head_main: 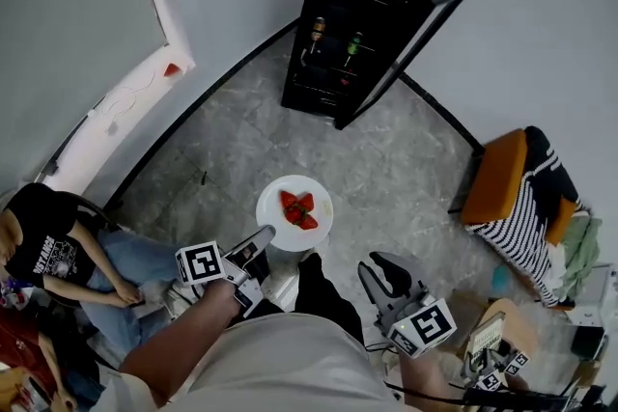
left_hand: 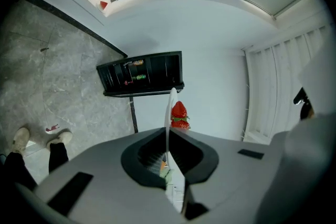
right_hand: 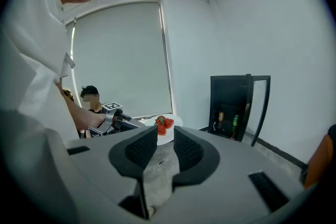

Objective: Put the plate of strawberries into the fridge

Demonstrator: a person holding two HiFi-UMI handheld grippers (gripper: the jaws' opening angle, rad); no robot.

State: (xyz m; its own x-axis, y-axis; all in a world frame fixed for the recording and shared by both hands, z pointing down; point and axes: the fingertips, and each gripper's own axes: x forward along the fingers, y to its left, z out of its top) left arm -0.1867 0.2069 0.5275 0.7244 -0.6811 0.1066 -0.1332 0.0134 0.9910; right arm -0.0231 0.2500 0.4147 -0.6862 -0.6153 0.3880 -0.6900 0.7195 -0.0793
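A white plate (head_main: 314, 217) with red strawberries (head_main: 297, 208) hangs above the grey floor, in front of my knees. My left gripper (head_main: 263, 237) is shut on the plate's near rim. In the left gripper view the plate (left_hand: 170, 113) stands edge-on between the jaws, with the strawberries (left_hand: 179, 115) beyond it. The black fridge (head_main: 362, 19) stands in the far corner with its door (head_main: 410, 48) swung open. My right gripper (head_main: 382, 267) hangs low on the right, its jaws slightly apart with nothing between them. From the right gripper view (right_hand: 165, 136) I see the plate (right_hand: 168, 134) and the fridge (right_hand: 233, 107).
Two bottles (head_main: 335, 41) stand on a fridge shelf. A person (head_main: 58, 246) sits at the left by a white ledge (head_main: 116, 111). An orange chair (head_main: 497, 174) with striped cloth stands at the right, with clutter near it at the bottom right.
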